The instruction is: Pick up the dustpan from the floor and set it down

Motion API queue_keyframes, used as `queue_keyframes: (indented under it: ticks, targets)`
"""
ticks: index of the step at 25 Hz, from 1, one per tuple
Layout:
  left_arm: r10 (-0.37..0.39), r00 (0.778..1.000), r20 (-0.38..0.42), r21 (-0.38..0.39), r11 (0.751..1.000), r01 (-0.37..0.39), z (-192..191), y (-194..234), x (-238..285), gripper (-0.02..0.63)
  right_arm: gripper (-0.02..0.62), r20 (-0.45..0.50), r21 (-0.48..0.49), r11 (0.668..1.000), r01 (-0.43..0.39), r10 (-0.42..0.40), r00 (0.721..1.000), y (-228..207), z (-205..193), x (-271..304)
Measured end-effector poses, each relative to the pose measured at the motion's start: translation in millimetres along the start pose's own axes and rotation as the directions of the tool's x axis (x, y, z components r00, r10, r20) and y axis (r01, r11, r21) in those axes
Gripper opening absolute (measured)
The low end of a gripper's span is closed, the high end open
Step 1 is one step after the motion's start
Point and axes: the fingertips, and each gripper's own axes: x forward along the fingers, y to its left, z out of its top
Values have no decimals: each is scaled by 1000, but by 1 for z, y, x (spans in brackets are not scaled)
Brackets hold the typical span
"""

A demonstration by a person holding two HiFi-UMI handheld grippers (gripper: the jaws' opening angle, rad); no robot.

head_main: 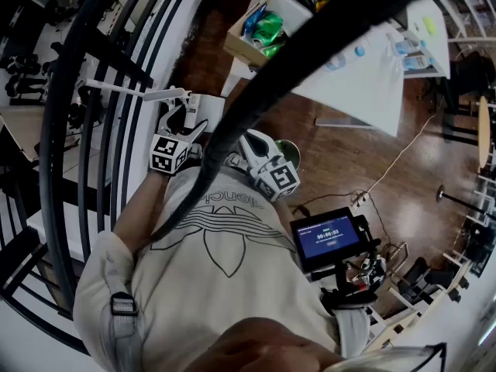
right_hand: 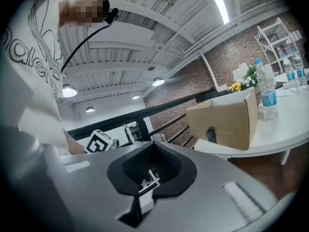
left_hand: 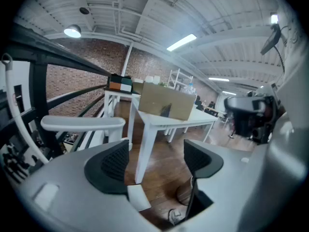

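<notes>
Opening stage, before any pick-up. The wooden floor (head_main: 341, 153) spreads out ahead of and below both tongs. A white bench (left_hand: 169, 122) stands on it ahead of the left tongs (left_hand: 157, 156) and carries a cardboard box (left_hand: 166, 103). A black railing (head_main: 101, 91) runs along the left tongs' outer side. A white bar (left_hand: 82, 123) lies level just ahead of the left tongs and to their left; whether it is the handle of the dustpan cannot be told, and no pan can be made out with certainty in any view. Both tongs are held up close to the person's chest, well above the floor. The left tongs are spread with nothing between the pads; the right tongs (right_hand: 152, 170) are pressed together and carry nothing. The next move probably calls for finding the dustpan, lowering the spread left tongs to it and closing them on its handle.
</notes>
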Motion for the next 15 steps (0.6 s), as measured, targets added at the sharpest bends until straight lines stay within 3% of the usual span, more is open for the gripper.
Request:
queue_keyframes:
  ticks: [3,5,9,12,13,14,15]
  targets:
    - [152,988,-16,82,985,-150,-20,48,12,452,2,-36,16,1000,9,-8,999,2,-8,-5]
    - [203,978,-37,113,974,-198,-33,74,24,479,2,-60,35,999,16,-14,998,3,-18,-10]
    - [178,982,-59,141,976,-168,-44,100,60,486,2,-130,53,998,21,-14,991,11,-29,-16]
    - [134,990,-41,184,975,-125,-41,102,90,482,2,-157,56,996,69,-60,986,2,-39,-27]
    - [121,992,-47,203,973,-109,-43,101,99,459,2,-155,50,995,92,-83,984,-3,-43,-33]
    - [120,990,-67,223,969,-103,-47,101,105,375,2,-153,44,993,112,-104,983,-7,-45,-38]
    - [140,985,-97,244,963,-113,-53,105,110,215,2,-153,42,991,128,-120,981,-9,-46,-41]
